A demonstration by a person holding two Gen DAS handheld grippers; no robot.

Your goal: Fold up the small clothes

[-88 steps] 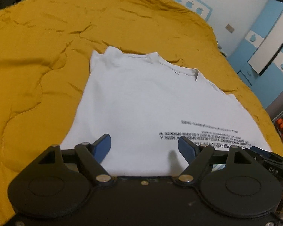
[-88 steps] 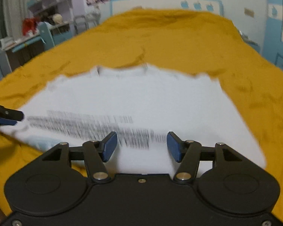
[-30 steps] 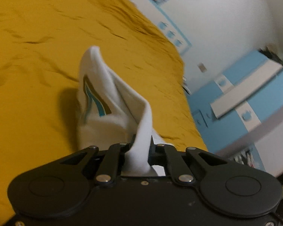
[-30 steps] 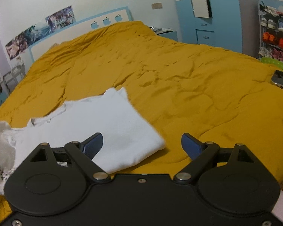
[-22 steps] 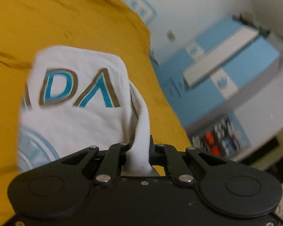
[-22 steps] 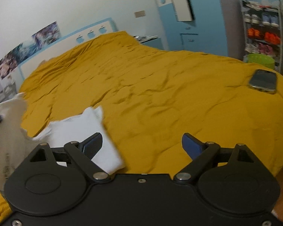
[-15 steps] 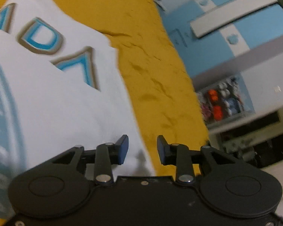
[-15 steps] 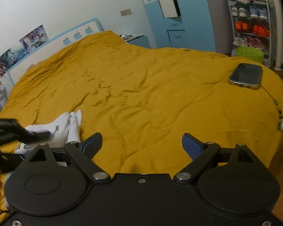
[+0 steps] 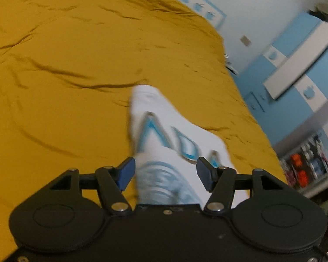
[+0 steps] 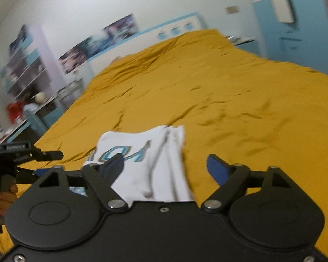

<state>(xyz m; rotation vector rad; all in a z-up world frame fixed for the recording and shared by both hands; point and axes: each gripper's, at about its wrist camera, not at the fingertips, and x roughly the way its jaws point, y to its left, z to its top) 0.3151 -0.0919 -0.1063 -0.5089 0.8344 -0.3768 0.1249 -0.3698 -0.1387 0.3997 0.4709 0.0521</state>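
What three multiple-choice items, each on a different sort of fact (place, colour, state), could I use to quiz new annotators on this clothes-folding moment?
1. Where does the folded white T-shirt with blue lettering lie?
A. on a wooden floor
B. on the mustard-yellow quilted bedspread
C. in a drawer

2. What colour are the left gripper finger pads?
A. blue
B. red
C. green

3. How does the right gripper stand?
A. shut on the shirt
B. shut on nothing
C. open, pads clear of the shirt

Answers: 1 B, the shirt rests on yellow bedding in both views. 2 A, both pads show blue. 3 C, its jaws, though just closing somewhat, stand wide apart over the shirt.
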